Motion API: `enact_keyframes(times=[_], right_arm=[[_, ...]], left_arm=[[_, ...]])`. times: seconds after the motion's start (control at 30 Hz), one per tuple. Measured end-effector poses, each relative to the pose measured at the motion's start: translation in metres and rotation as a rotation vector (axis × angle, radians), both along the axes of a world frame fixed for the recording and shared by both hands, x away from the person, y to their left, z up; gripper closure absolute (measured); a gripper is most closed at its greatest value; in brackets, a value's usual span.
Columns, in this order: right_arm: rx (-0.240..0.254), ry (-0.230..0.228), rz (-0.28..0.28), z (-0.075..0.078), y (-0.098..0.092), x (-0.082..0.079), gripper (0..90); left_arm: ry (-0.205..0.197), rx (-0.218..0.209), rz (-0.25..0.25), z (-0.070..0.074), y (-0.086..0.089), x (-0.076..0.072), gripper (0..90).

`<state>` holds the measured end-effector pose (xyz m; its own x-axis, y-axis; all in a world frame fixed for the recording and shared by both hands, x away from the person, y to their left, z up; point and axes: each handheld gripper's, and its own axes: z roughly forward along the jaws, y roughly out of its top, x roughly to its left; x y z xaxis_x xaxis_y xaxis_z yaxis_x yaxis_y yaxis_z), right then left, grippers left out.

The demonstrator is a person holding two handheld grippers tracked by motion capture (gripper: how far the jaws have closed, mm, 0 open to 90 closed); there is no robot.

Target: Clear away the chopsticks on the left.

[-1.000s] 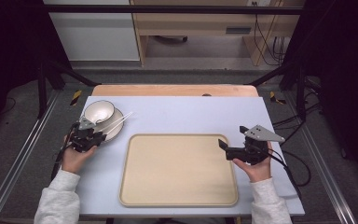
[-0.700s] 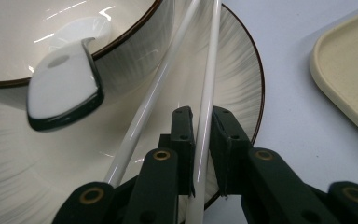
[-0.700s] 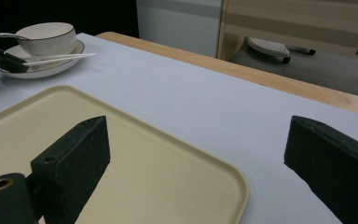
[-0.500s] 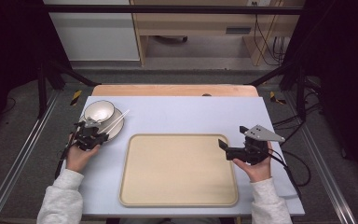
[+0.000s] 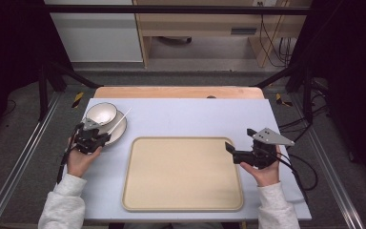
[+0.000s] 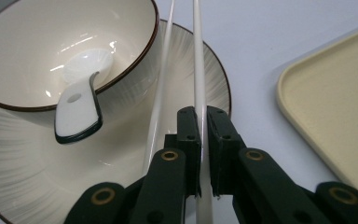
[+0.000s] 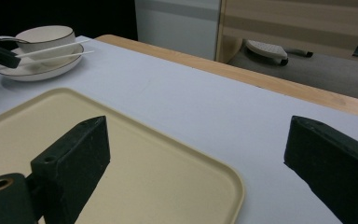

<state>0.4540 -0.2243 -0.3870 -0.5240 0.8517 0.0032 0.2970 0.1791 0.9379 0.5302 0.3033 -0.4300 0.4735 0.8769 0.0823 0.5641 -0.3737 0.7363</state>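
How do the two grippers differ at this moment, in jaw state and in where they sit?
The left gripper has its jaws closed on one white chopstick, while the right gripper has its jaws spread wide with nothing between them. The left gripper sits at the plate holding the bowl; the right gripper is at the tray's right edge. Both are black, hand-held and trail a cable.

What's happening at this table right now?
A person holds a gripper in each hand. The left gripper is closed on one white chopstick lying across the plate, with a second chopstick beside it. On the plate stands a bowl with a spoon in it. The right gripper hovers open over the corner of the empty beige tray.
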Motion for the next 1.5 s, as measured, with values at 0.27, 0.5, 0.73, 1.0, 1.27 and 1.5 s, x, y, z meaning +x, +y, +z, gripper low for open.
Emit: enact_keyframes(times=[0.27, 0.5, 0.73, 1.0, 1.27, 1.5], right_arm=[[0.013, -0.009, -0.014, 0.003, -0.006, -0.002, 6.9], [0.017, -0.012, -0.017, 0.004, -0.008, -0.003, 6.7], [0.025, -0.006, -0.019, 0.004, -0.007, -0.003, 6.8], [0.035, -0.007, -0.016, 0.005, -0.008, -0.004, 6.8], [0.037, -0.006, -0.005, 0.004, -0.007, -0.004, 6.8], [0.036, 0.003, -0.001, 0.003, -0.005, -0.003, 6.8]], left_arm=[[-0.045, -0.042, 0.019, 0.013, -0.021, -0.021, 84.4], [-0.084, -0.085, 0.036, 0.021, -0.042, -0.043, 84.4], [-0.126, -0.11, 0.088, 0.022, -0.068, -0.075, 84.3], [-0.123, -0.134, 0.133, 0.018, -0.088, -0.095, 84.2], [-0.116, -0.194, 0.197, 0.016, -0.098, -0.111, 84.2], [-0.126, -0.233, 0.247, 0.001, -0.105, -0.125, 84.2]])
